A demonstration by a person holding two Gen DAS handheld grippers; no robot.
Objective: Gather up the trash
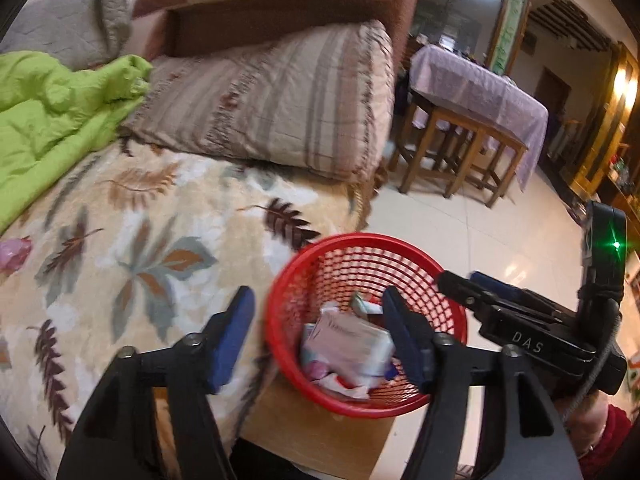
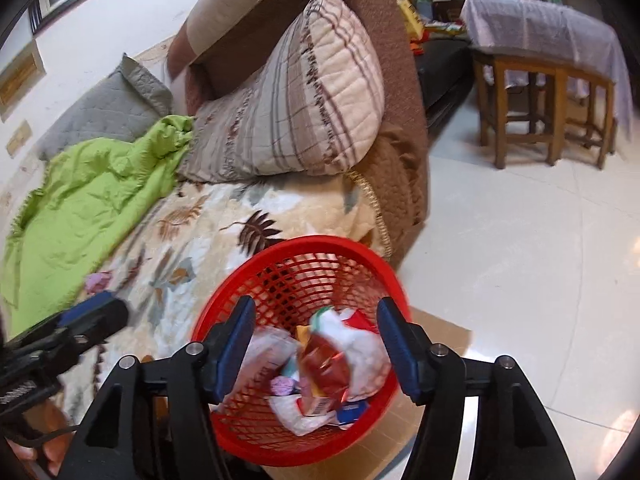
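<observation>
A red mesh basket [image 1: 276, 320] [image 2: 224, 420] stands beside the bed's edge, holding several wrappers and packets. A pink-and-white packet [image 1: 348, 344] lies on top in the left wrist view. In the right wrist view a red-brown wrapper [image 2: 326, 364] shows blurred over the pile. My left gripper [image 1: 320, 336] [image 2: 108, 308] is open above the basket's left rim, holding nothing. My right gripper [image 2: 318, 344] [image 1: 466, 280] is open directly over the basket, its fingers clear of the wrapper. A crumpled pink scrap [image 1: 14, 252] [image 2: 98, 282] lies on the leaf-patterned blanket [image 1: 140, 240].
A striped pillow [image 1: 272, 100], a green cloth [image 1: 52, 120] and a grey pillow [image 1: 68, 20] lie further up the bed. Wooden stools [image 1: 460, 152] under a lilac-covered table [image 1: 480, 84] stand on the tiled floor [image 2: 520, 260]. A brown board [image 1: 320, 432] lies under the basket.
</observation>
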